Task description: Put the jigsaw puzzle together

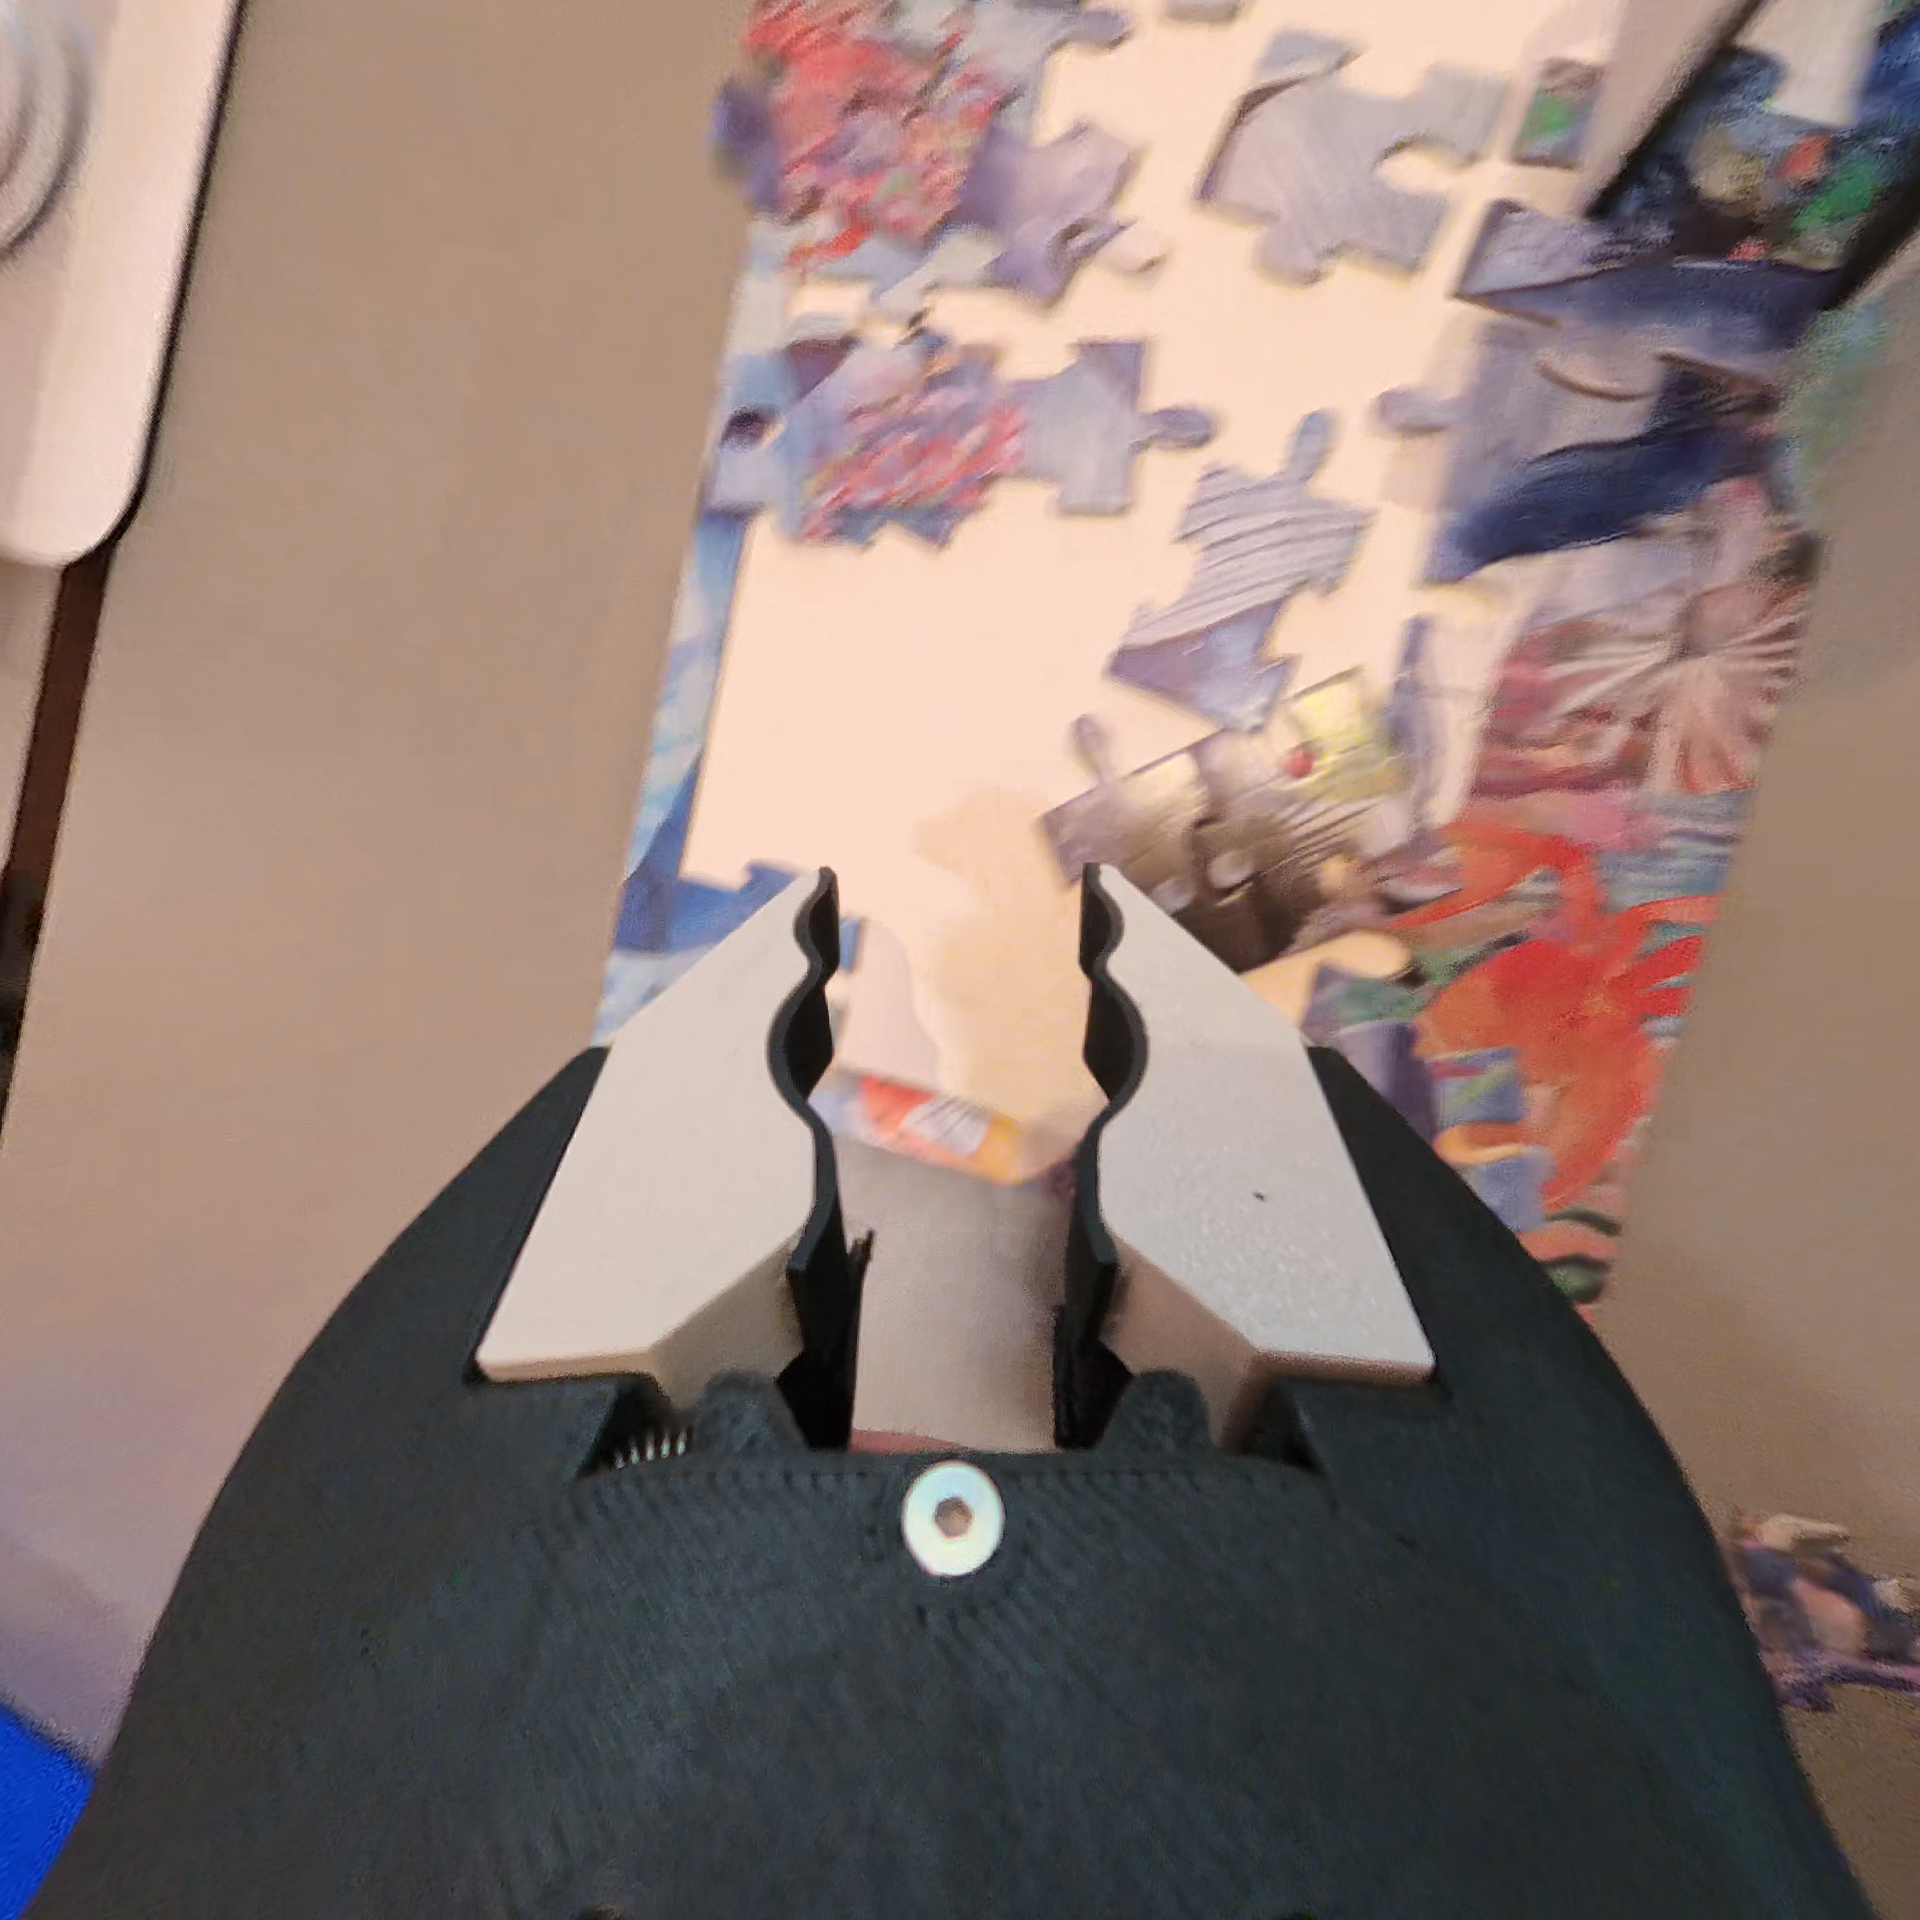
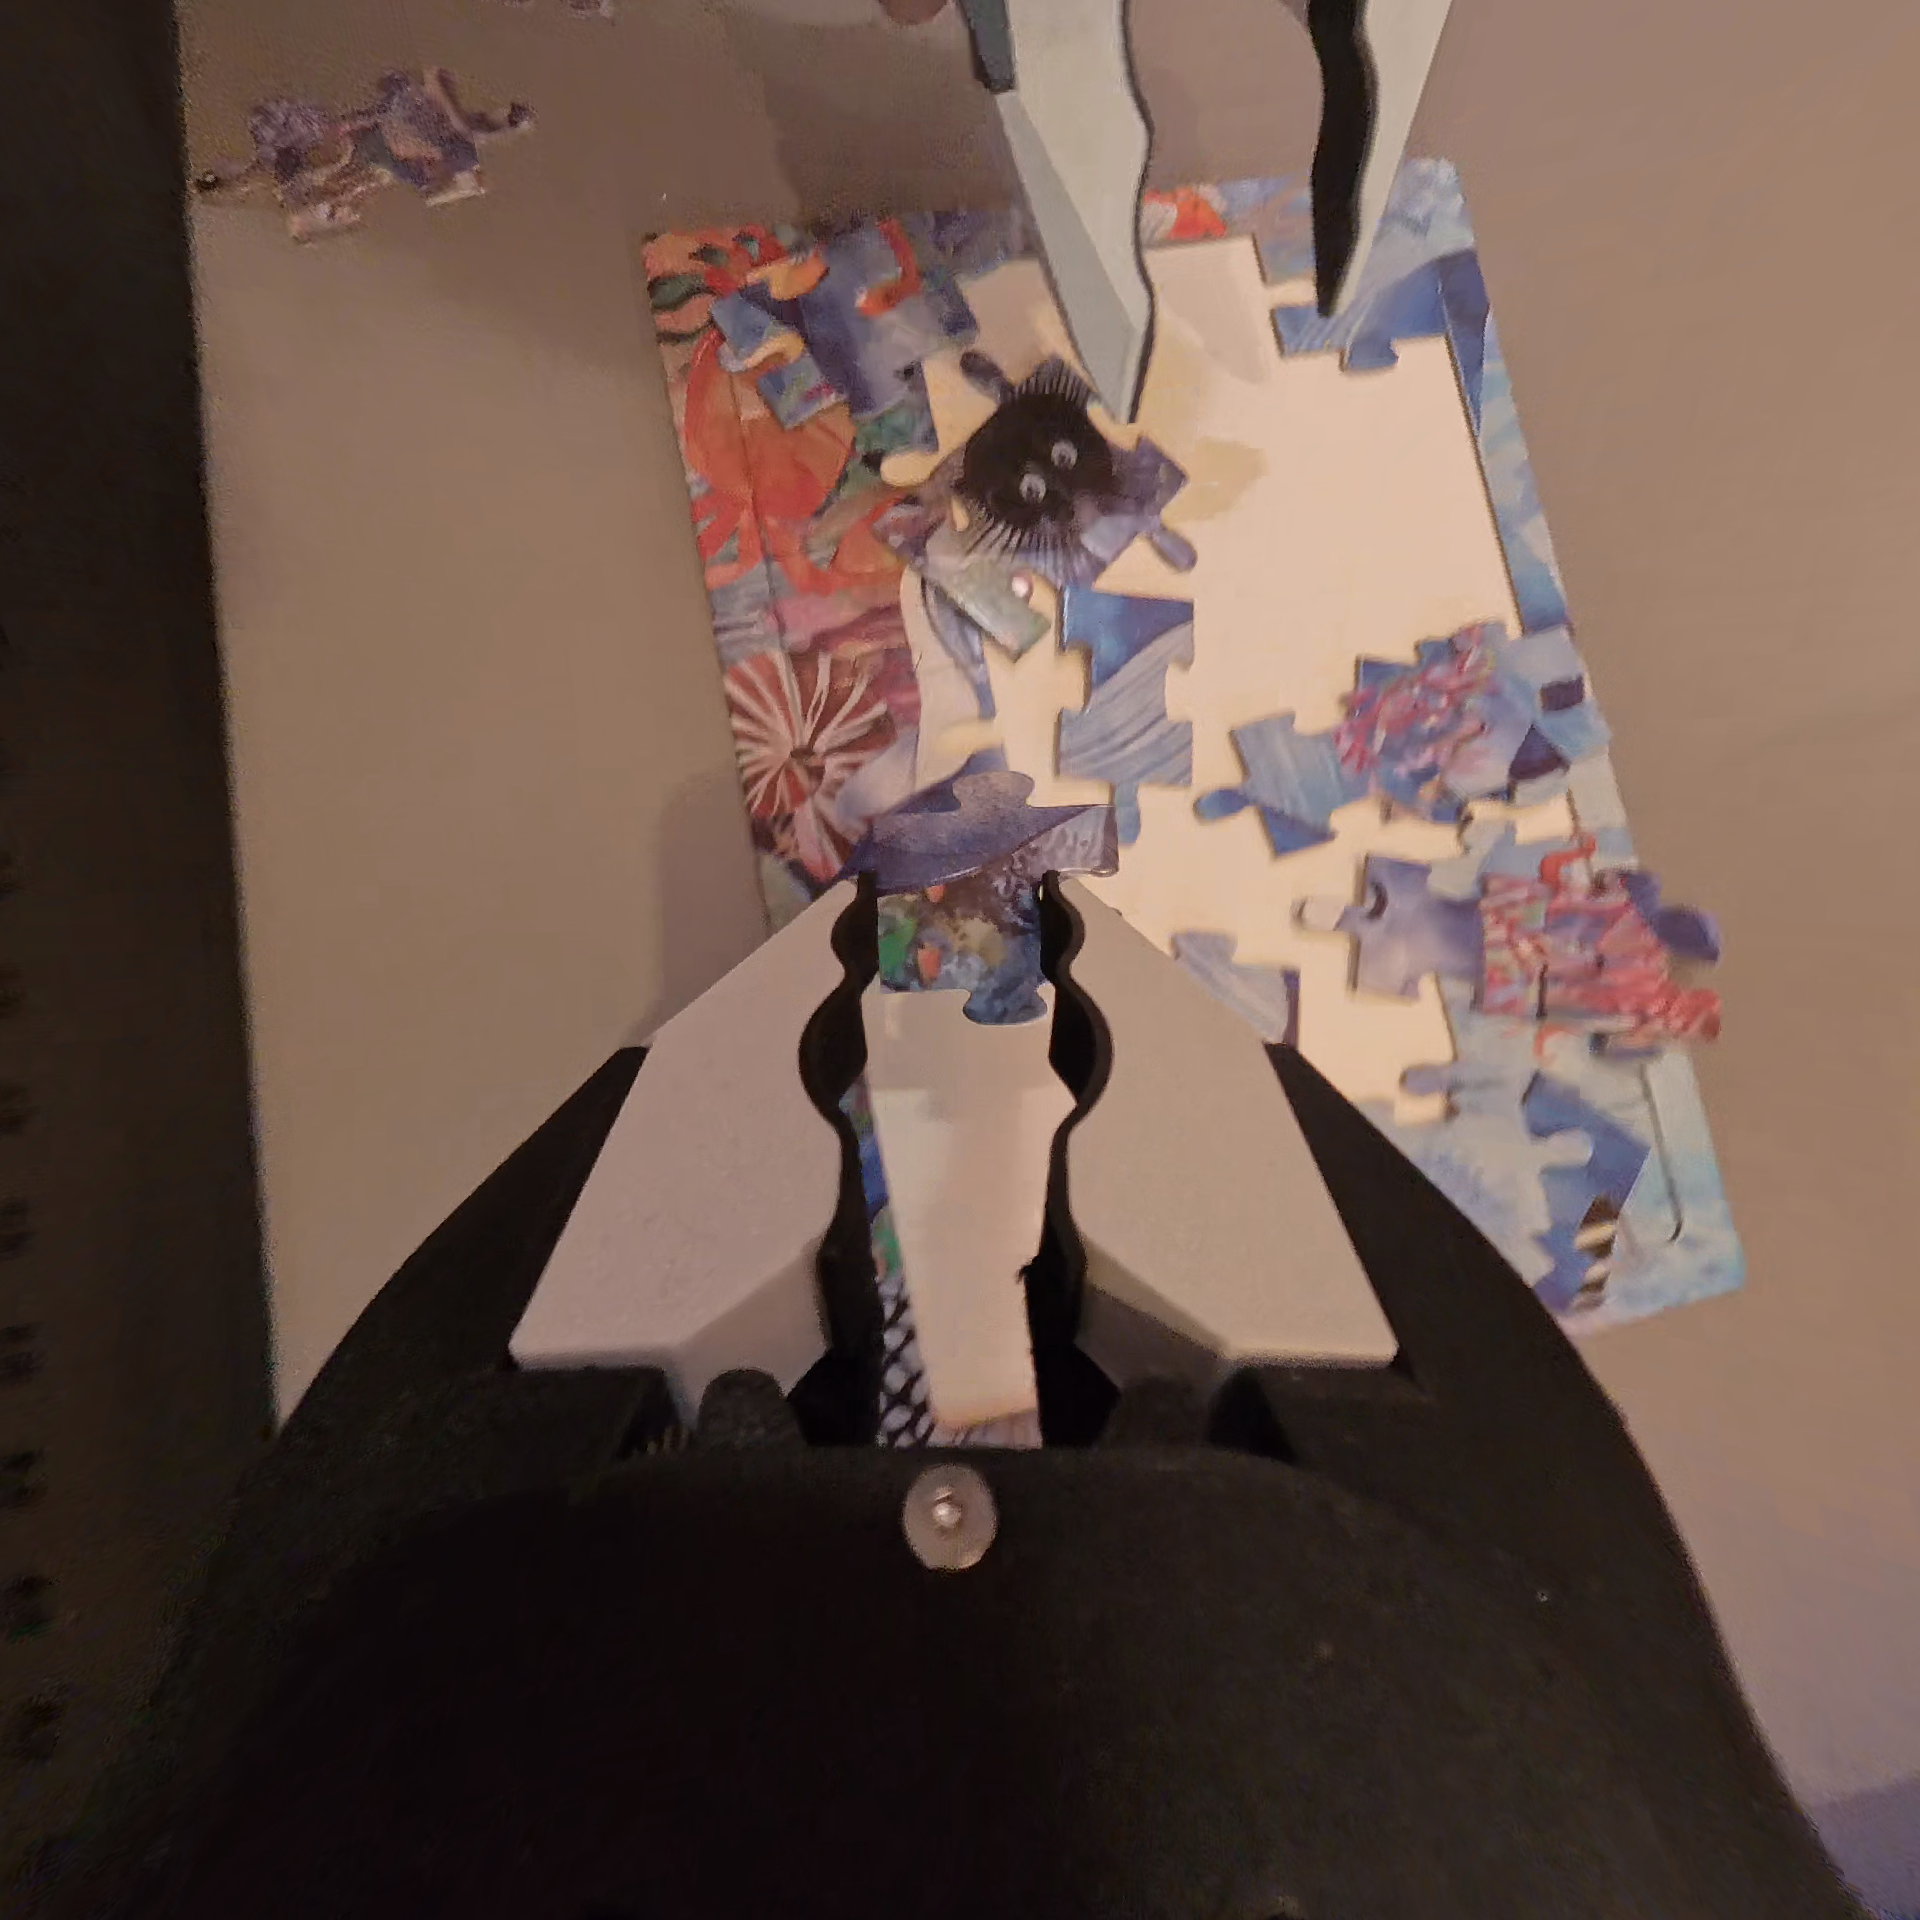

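Observation:
The puzzle tray has a cream floor and a blue picture frame, and lies on a tan table. An assembled strip of orange and red pieces fills its left side. My right gripper is shut on a dark blue and green puzzle piece, held just above the tray's near left part. My left gripper is open and empty over the bare tray floor. It also shows in the right wrist view, near a black spiky urchin piece.
Several loose blue and red pieces lie scattered inside the tray, also seen in the left wrist view. A small joined cluster lies on the table outside the tray. A white object stands at the table's edge.

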Action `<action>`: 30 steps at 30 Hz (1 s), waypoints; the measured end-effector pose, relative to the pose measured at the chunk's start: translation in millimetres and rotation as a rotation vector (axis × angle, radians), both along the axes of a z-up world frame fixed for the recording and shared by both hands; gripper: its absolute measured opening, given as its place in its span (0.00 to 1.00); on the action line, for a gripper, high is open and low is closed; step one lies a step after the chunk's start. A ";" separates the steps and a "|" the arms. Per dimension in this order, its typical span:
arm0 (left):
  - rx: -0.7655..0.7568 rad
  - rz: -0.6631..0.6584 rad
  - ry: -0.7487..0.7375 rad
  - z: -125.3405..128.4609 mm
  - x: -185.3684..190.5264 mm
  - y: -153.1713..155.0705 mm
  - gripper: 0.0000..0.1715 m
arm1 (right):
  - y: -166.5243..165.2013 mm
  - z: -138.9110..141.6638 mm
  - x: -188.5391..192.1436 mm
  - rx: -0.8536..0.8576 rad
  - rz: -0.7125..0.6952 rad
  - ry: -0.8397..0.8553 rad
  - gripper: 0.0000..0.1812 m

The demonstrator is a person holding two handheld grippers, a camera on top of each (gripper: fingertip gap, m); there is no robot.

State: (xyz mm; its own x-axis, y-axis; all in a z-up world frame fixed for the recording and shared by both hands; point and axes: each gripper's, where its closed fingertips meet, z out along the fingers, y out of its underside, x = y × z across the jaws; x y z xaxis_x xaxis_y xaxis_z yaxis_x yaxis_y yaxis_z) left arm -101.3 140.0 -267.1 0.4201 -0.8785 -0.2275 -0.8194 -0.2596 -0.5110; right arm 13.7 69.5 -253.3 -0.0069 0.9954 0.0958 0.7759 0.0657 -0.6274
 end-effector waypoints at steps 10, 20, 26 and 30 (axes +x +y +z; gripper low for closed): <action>0.063 0.221 -0.056 9.6 -66.2 32.0 0.25 | 50.4 -1.8 -90.5 0.026 0.122 -0.018 0.16; 0.055 0.231 -0.037 6.0 -75.9 30.7 0.25 | 79.8 -26.0 -107.1 -0.035 0.168 -0.139 0.23; 0.061 0.223 -0.042 9.6 -72.9 29.9 0.25 | 84.7 14.0 -56.6 -0.004 0.069 -0.097 0.29; 0.064 0.214 -0.044 11.8 -68.8 28.9 0.25 | 67.6 25.2 7.7 -0.021 -0.036 -0.114 0.31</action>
State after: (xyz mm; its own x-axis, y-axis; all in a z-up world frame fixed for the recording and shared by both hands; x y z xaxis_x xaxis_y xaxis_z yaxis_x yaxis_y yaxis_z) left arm -170.1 168.9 -255.2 0.6064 -0.7523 -0.2576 -0.7257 -0.3911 -0.5661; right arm 21.5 137.1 -228.1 0.0189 0.9970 0.0754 0.8440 0.0246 -0.5359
